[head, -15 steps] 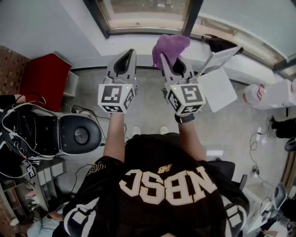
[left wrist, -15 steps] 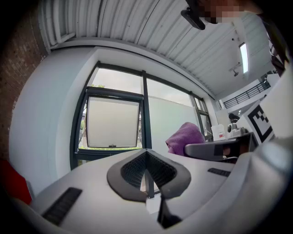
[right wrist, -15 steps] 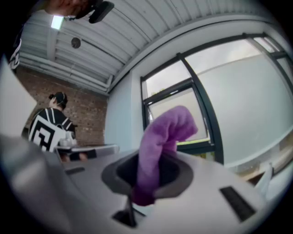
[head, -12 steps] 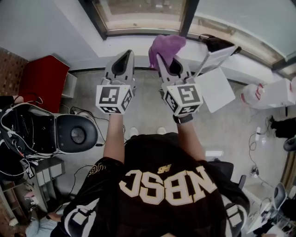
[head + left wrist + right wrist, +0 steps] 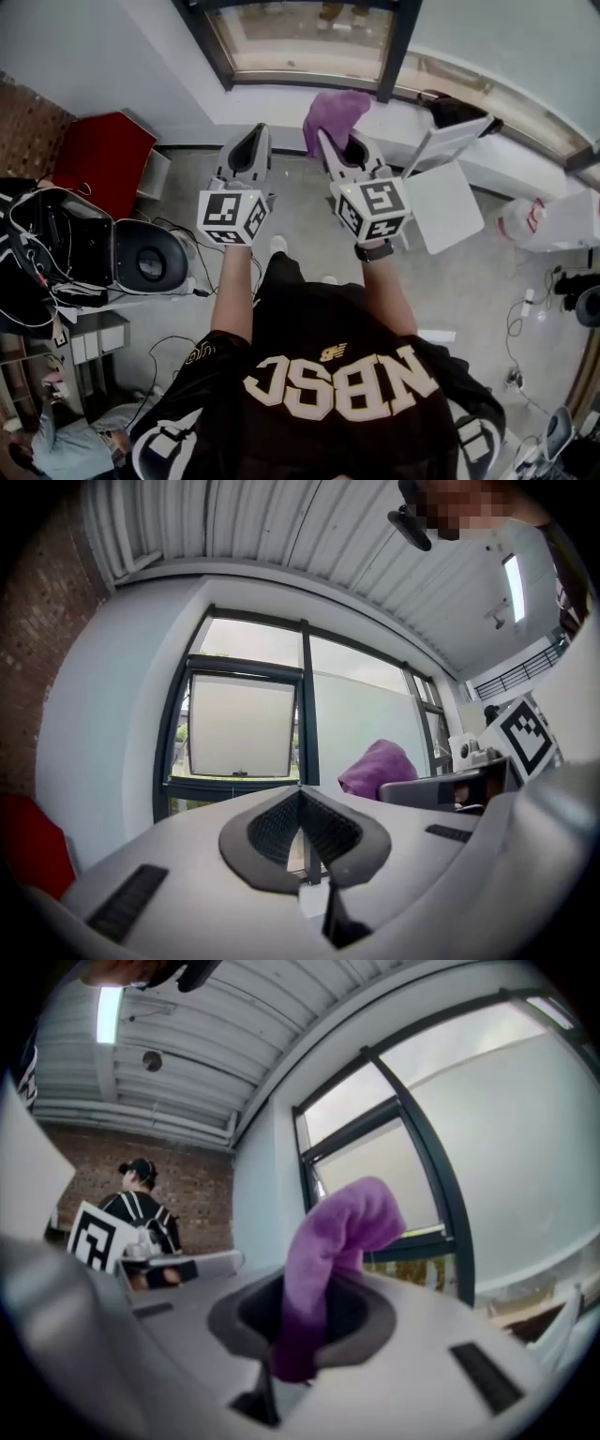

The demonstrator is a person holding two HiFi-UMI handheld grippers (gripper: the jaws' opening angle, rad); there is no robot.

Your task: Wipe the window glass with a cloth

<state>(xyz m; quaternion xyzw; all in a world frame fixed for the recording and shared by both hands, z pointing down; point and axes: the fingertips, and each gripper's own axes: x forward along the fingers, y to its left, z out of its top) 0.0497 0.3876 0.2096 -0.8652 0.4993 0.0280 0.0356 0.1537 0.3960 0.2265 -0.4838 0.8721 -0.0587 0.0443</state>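
Cloth [image 5: 330,1241] is clamped in the right tool [image 5: 340,142], with its free end standing up past the tips. Glass [image 5: 300,37] lies straight ahead of it, seemingly not yet touched. Left tool [image 5: 246,142], jaws together on nothing, is held alongside, no nearer.

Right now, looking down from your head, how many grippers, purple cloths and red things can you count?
Grippers: 2, the left gripper with jaws together and the right gripper.
Purple cloths: 1, the cloth, held in the right gripper's jaws.
Red things: 1, the red thing by the wall.
Total: 4.
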